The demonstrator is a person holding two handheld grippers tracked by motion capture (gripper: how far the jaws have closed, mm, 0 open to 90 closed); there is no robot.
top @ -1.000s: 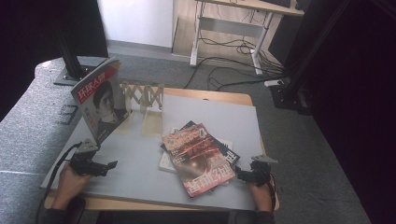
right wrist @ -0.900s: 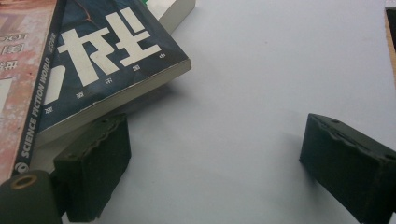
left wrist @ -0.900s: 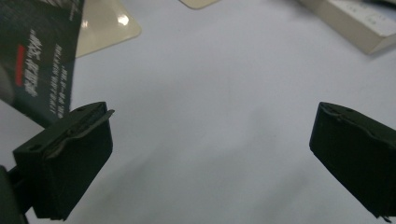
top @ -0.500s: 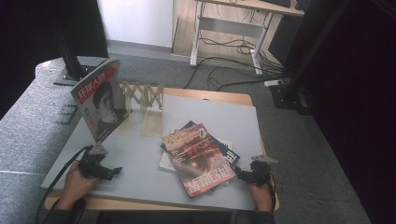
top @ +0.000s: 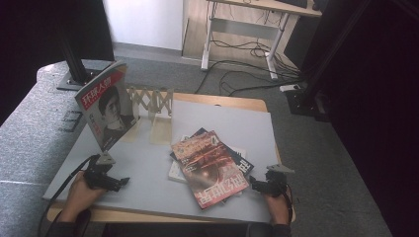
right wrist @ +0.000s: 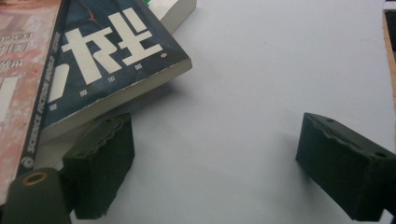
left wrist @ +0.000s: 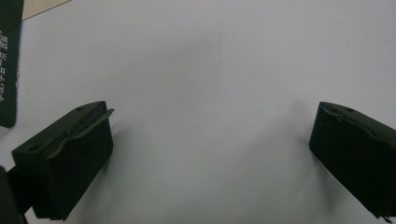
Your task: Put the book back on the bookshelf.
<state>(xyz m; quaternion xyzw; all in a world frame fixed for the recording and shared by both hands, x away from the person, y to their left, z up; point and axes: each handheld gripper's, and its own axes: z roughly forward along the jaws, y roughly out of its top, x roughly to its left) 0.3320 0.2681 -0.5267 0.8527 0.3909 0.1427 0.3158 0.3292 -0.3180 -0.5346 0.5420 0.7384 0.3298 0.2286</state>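
- The work in hand looks like tidying magazines into the wooden rack (top: 150, 101) at the far edge of the grey surface (top: 148, 168).
- 1 magazine (top: 106, 111) already stands upright and slightly tilted at the rack's left end, cover facing the person; that part looks done.
- A loose pile of magazines (top: 210, 165) lies flat near the middle-right of the surface, with the red-covered one on top and at least 2 more fanned out beneath it. These are left to be moved, so the job seems well short of halfway.
- The right hand-held gripper (top: 261, 186) rests low on the surface just beside the pile's near right corner. In the right gripper view its jaws stand wide apart and have just been closing a little; nothing is between them. One jaw sits just beside the edge of the dark-covered magazine (right wrist: 112, 56), whose corner overhangs it, and I can't tell whether they touch.
- The left hand-held gripper (top: 116, 181) lies near the front left of the surface, well apart from the pile. Its jaws are wide open over bare grey surface and hold nothing.
- My judgement: the next step is the right gripper working a jaw under a magazine edge to lift it.
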